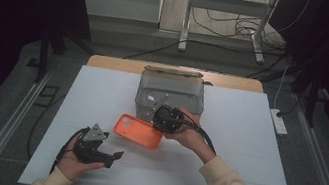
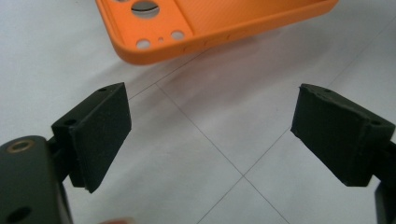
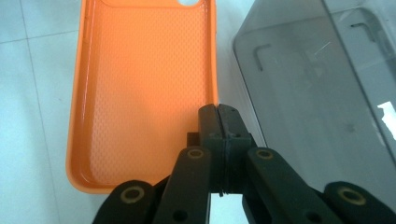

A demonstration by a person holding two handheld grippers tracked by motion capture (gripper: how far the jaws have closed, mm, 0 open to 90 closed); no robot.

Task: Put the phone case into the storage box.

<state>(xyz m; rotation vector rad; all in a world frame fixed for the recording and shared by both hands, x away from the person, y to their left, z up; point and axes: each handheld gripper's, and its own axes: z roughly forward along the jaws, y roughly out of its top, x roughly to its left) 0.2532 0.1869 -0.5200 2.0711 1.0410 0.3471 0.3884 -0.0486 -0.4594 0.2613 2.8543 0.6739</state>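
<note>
An orange phone case (image 1: 138,131) lies open side up near the middle of the white table, in front of a clear grey box (image 1: 171,93). My right gripper (image 1: 159,129) is shut on the case's right rim. In the right gripper view its jaws (image 3: 218,114) are pressed together over that rim, with the case (image 3: 140,93) stretching away to the left. My left gripper (image 1: 116,158) rests low near the table's front left, open, with nothing between its pads (image 2: 210,126). The camera-hole end of the case (image 2: 205,23) lies a little beyond them.
The clear grey box (image 3: 317,93) stands just right of the case and close to my right gripper. The white sheet (image 1: 253,153) covers the table. A power strip (image 1: 279,123) lies past the table's right edge, and a metal stand (image 1: 226,11) stands behind it.
</note>
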